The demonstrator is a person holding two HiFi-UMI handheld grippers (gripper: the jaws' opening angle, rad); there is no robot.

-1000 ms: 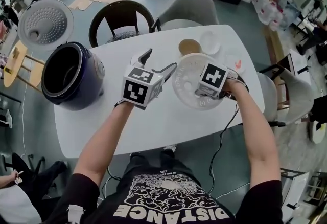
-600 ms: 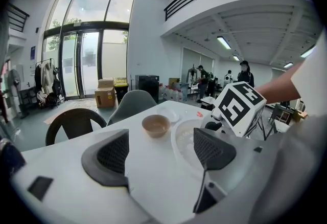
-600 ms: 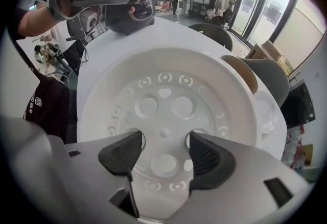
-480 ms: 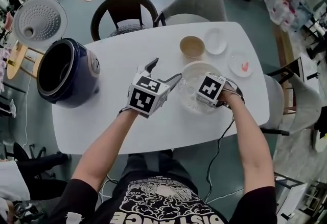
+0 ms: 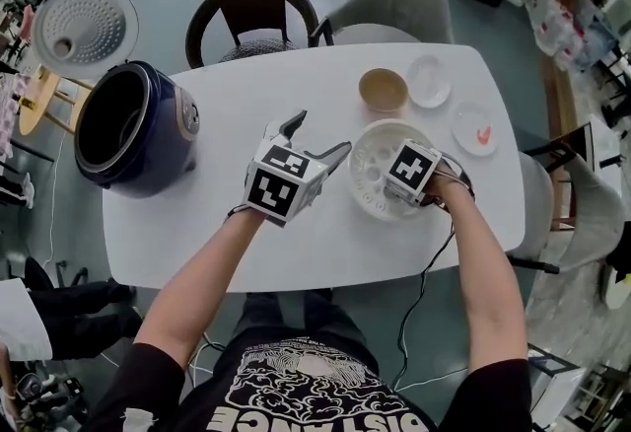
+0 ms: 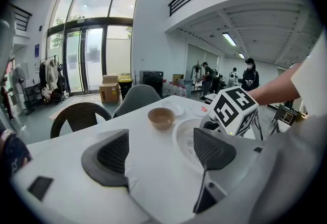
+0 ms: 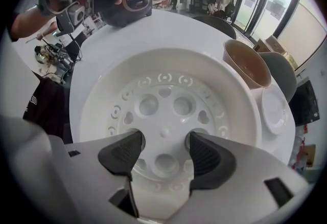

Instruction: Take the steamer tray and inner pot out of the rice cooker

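Your right claw (image 7: 162,154) points straight down onto the round white perforated plastic steamer tray (image 5: 367,176). Its tips sit in two floor holes and, as far as this angle shows, pinch the strip between them. The tray lies on the white tabletop (image 5: 246,90), right of centre, near the tan bowl (image 5: 383,89). If you lift away before the tips clear the holes, they could snag and drag the tray into that bowl. Your left claw (image 5: 315,136) is spread wide and empty. The dark blue rice cooker (image 5: 133,129) stands open at far left.
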